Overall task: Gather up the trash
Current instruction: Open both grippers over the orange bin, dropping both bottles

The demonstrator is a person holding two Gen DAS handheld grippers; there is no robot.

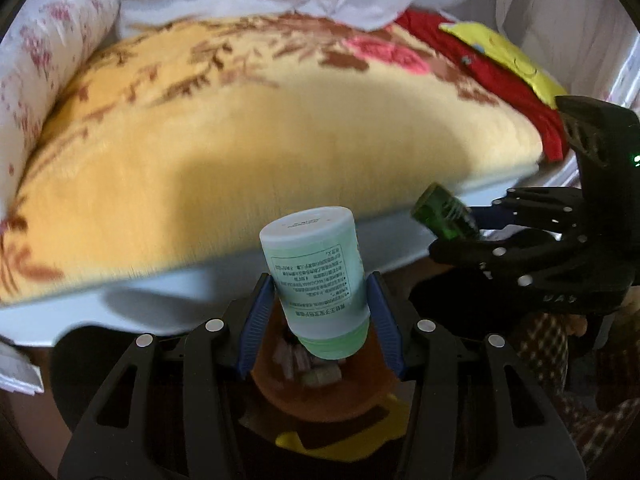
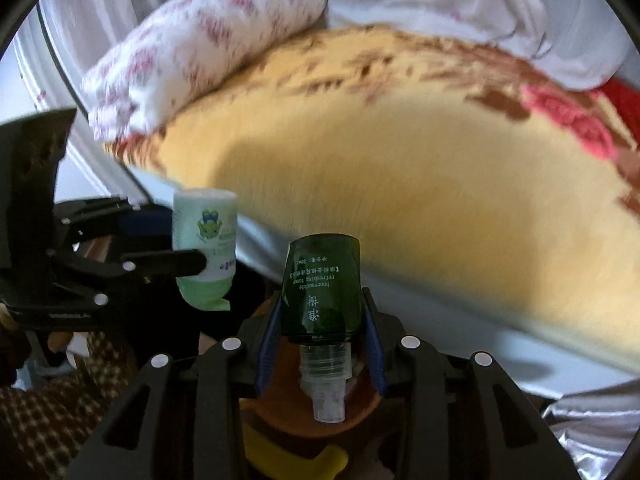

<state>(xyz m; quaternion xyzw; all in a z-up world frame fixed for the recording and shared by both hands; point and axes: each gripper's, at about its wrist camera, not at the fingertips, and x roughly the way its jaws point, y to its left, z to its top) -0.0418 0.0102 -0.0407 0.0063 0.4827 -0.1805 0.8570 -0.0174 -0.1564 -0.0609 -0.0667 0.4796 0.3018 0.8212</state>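
My left gripper (image 1: pixel 322 300) is shut on a pale green plastic bottle (image 1: pixel 316 276), held upside down with its flat white base up. The same pale green bottle (image 2: pixel 206 248) shows at the left of the right wrist view, clamped by the left gripper (image 2: pixel 188 264). My right gripper (image 2: pixel 322 320) is shut on a dark green spray bottle (image 2: pixel 322 288), nozzle pointing back toward the camera. That dark green bottle (image 1: pixel 444 216) and the right gripper (image 1: pixel 472 236) appear at the right of the left wrist view. Below both grippers sits an orange bin (image 1: pixel 320 396) with scraps inside.
A bed fills the background, covered by a yellow floral blanket (image 1: pixel 260 140). A white pillow with pink flowers (image 2: pixel 200 52) lies at its head, red and yellow cloth (image 1: pixel 500 64) at the other end. A yellow object (image 2: pixel 292 460) lies by the bin. Checked fabric (image 2: pixel 60 412) is nearby.
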